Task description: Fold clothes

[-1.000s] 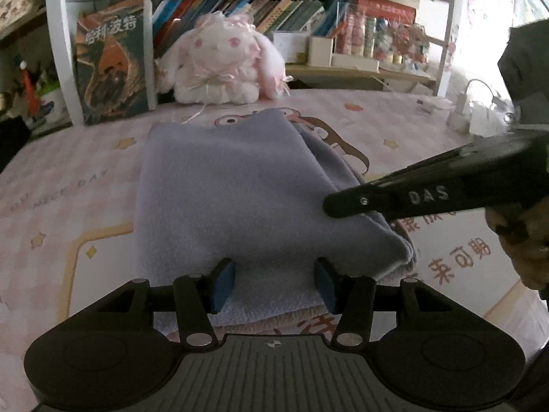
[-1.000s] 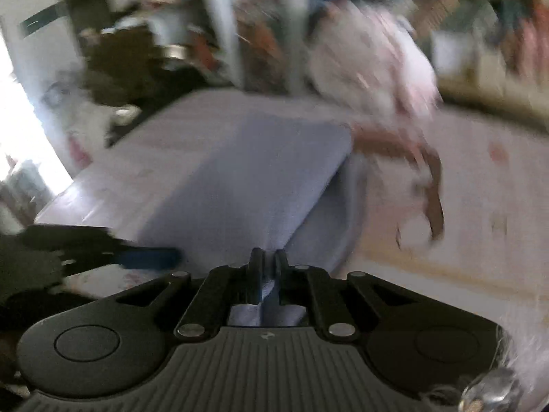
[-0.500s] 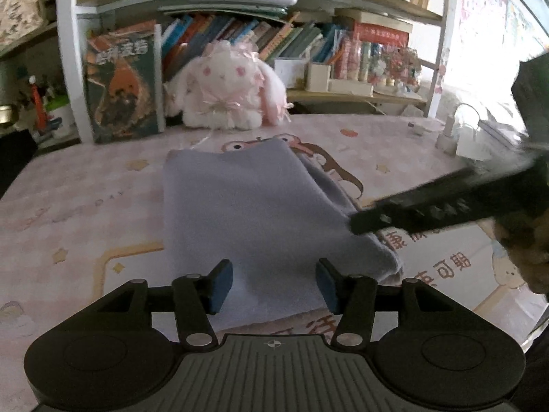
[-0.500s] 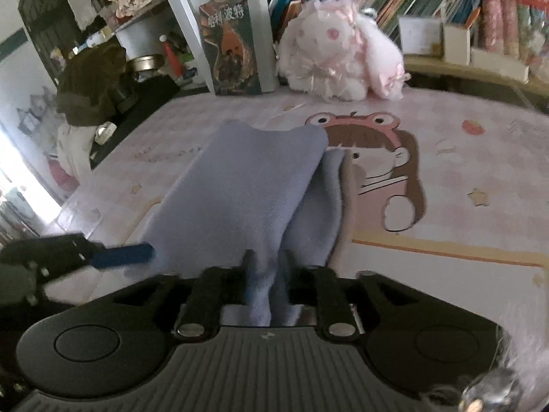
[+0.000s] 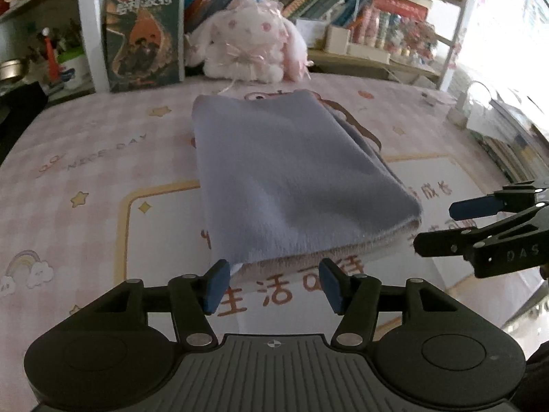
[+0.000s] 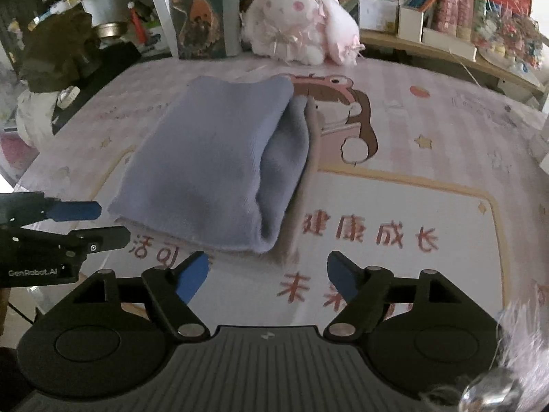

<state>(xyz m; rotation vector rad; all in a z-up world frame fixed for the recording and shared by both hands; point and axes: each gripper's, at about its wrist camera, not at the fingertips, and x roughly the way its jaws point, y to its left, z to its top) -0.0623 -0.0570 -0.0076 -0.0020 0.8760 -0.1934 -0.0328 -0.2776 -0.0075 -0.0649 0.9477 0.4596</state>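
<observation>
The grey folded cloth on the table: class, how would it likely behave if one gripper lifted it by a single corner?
The cloth looks soft and fleecy, so it would probably droop rather than hold its shape. Its layers lie loose along one side, so the fold would likely fall open. It seems light and unlikely to slip, given the fuzzy surface.

Each camera sits just behind its own tool, low over the surface (image 5: 103,158), facing the bookshelf (image 5: 343,7). The left wrist view looks from the near-left, the right wrist view from the near-right. Both share the folded garment (image 5: 284,171), the plush rabbit (image 6: 302,24), and each other's tool.
</observation>
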